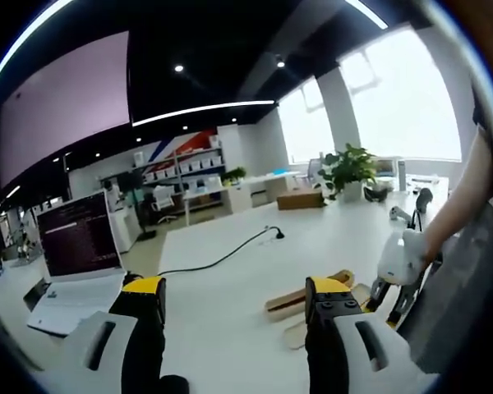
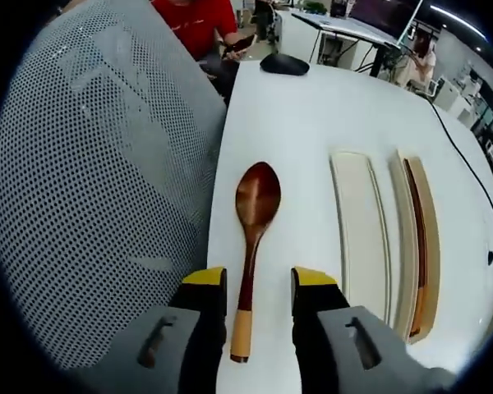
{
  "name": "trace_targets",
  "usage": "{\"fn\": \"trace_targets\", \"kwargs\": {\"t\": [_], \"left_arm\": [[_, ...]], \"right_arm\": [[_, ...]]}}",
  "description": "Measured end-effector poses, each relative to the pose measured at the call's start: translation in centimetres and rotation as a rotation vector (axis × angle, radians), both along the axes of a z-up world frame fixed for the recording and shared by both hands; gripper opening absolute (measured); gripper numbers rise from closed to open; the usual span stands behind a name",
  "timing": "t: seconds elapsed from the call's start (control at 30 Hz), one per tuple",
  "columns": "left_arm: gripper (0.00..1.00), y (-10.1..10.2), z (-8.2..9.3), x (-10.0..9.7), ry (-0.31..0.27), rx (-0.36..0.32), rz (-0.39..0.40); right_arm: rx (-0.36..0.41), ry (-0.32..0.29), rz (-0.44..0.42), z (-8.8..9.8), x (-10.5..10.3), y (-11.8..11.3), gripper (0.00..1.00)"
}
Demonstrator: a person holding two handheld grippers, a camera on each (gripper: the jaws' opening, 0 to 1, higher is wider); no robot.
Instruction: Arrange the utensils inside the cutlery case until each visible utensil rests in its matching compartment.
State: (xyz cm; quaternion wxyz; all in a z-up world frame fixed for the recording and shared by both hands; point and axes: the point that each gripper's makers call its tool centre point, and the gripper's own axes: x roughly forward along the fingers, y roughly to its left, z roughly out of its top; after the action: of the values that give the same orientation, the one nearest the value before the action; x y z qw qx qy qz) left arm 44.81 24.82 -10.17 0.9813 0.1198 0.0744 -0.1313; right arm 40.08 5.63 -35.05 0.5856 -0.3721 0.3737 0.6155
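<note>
Left gripper view low over the white table (image 1: 230,304), facing across the office, right gripper view close above the same table (image 2: 312,123), looking steeply down, cutlery case (image 1: 300,300) at lower right, (image 2: 378,238) at right

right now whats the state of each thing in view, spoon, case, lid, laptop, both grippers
wooden spoon: flat on the table, outside the case, handle between the open jaws
cutlery case: open, something dark inside
lid: off, beside the case
laptop: open, screen on
right gripper: open, straddling the spoon handle
left gripper: open, empty

One wooden spoon (image 2: 255,238), one cutlery case (image 2: 384,238), one laptop (image 1: 76,263), one potted plant (image 1: 347,171).
</note>
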Motion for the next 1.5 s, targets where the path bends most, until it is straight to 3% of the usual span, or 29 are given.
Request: {"fn": "trace_targets", "kwargs": {"t": [0.2,0.37,0.57,0.7,0.87,0.93,0.97,1.07,1.5], "left_arm": [[0.71,0.27,0.20,0.01,-0.010,-0.023,0.006],[0.71,0.15,-0.30,0.16,0.016,-0.047,-0.002],[0.71,-0.09,-0.57,0.20,0.030,-0.044,-0.013],[0.71,0.44,0.03,0.14,0.003,-0.065,0.006],[0.71,0.47,-0.10,0.22,0.012,-0.085,0.005],[0.71,0.20,-0.08,0.16,0.011,-0.072,-0.003],[0.71,0.10,-0.08,0.13,0.011,-0.064,-0.005],[0.71,0.13,-0.04,0.07,0.010,-0.063,-0.005],[0.71,0.37,-0.04,-0.02,0.005,-0.061,0.006]], "right_arm": [[-0.042,0.008,-0.006,-1.03,-0.20,-0.11,0.28],[-0.056,-0.032,0.012,-0.99,0.19,0.40,0.22],[-0.058,-0.026,0.006,-1.04,-0.05,0.16,0.21],[-0.074,-0.027,0.005,-1.08,-0.06,0.11,0.19],[-0.078,-0.027,0.014,-1.07,-0.09,0.38,0.11],[-0.086,-0.034,-0.007,-1.11,0.20,0.39,0.03],[-0.077,-0.027,-0.039,-1.02,0.19,0.41,0.02],[-0.073,-0.039,0.007,-0.95,0.12,0.45,0.02],[-0.071,-0.036,-0.011,-0.93,0.04,0.80,0.01]]}}
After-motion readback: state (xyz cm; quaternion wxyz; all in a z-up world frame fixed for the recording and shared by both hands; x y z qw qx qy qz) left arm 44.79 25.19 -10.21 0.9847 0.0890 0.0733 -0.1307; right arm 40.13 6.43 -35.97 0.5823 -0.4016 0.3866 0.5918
